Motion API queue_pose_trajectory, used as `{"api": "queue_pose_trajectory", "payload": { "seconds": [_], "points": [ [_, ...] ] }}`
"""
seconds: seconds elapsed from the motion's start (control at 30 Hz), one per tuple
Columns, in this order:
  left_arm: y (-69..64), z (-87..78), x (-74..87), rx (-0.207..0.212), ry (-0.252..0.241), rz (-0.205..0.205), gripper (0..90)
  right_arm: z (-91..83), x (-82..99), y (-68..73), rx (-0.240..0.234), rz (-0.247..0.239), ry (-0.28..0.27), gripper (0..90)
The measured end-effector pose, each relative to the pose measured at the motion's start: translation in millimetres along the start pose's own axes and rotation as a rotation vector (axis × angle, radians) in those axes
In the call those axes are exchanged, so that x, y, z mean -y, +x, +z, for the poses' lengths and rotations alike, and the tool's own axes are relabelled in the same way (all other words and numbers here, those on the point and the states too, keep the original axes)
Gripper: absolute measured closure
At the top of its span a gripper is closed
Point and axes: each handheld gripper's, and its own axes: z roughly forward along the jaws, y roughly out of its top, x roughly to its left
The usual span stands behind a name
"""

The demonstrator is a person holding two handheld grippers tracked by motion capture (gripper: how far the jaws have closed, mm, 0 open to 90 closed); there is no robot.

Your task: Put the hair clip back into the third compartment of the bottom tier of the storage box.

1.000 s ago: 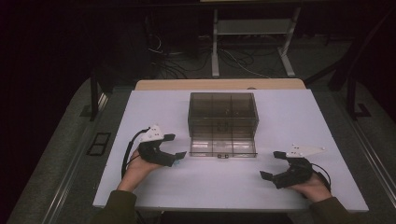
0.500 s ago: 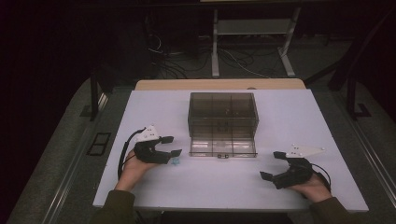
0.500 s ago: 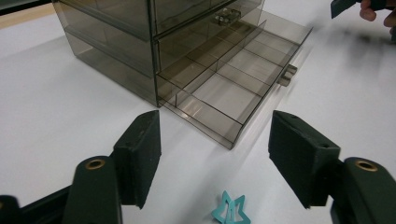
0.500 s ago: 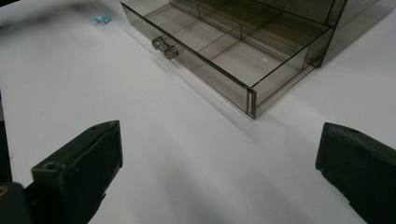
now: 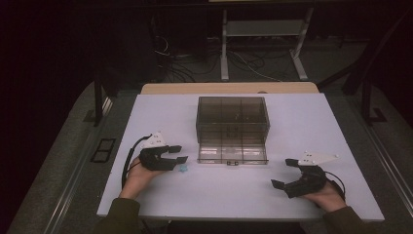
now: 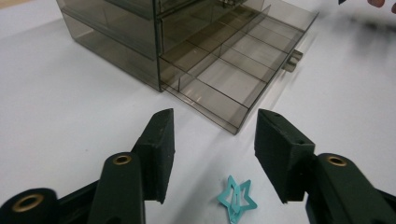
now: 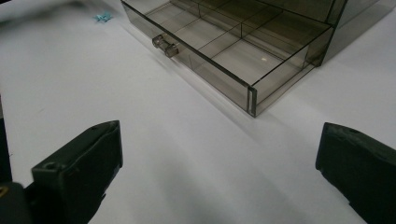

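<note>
Our left claw [image 6: 212, 156] stands open over the worktop with nothing between its jaws; just below the gap lies a small teal star-shaped clip [image 6: 236, 198], flat on the white surface and touching neither jaw. In the high view that clip [image 5: 183, 168] sits just beside the claw's tips, near the front left corner of the drawer. Our right claw [image 5: 285, 173] is spread wide and empty, low over the worktop's right front, well apart from the clip.

Between the two claws we see a smoky transparent drawer box [image 5: 233, 117] at the middle of the worktop, its bottom drawer [image 5: 233, 151] pulled out toward us, divided into compartments, with a small handle [image 7: 165, 45] on its front.

The worktop [image 5: 160, 112] is plain white. Behind it the room is dark, with a grey floor [image 5: 63, 151], loose cables [image 5: 253, 63] and a light metal stand [image 5: 263, 29].
</note>
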Motion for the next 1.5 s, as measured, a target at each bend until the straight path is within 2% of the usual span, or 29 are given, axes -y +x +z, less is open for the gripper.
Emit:
{"api": "queue_pose_trajectory", "payload": {
  "seconds": [0.4,0.8,1.43,1.5],
  "points": [
    [2.1,3.0,4.2,0.043,0.042,-0.001,59.5,0.2,0.1,0.5,0.003,-0.003,0.003,0.1],
    [1.9,8.5,9.4,0.068,0.108,0.004,64.1,0.5,0.3,0.6,0.000,-0.004,0.009,0.1],
    [-4.7,17.2,12.6,0.070,0.198,0.053,70.4,0.4,0.4,0.2,0.000,-0.005,0.012,0.1],
    [-5.5,17.1,12.6,0.065,0.206,0.071,70.9,0.4,0.4,0.3,0.001,-0.005,0.011,0.1]
  ]
}}
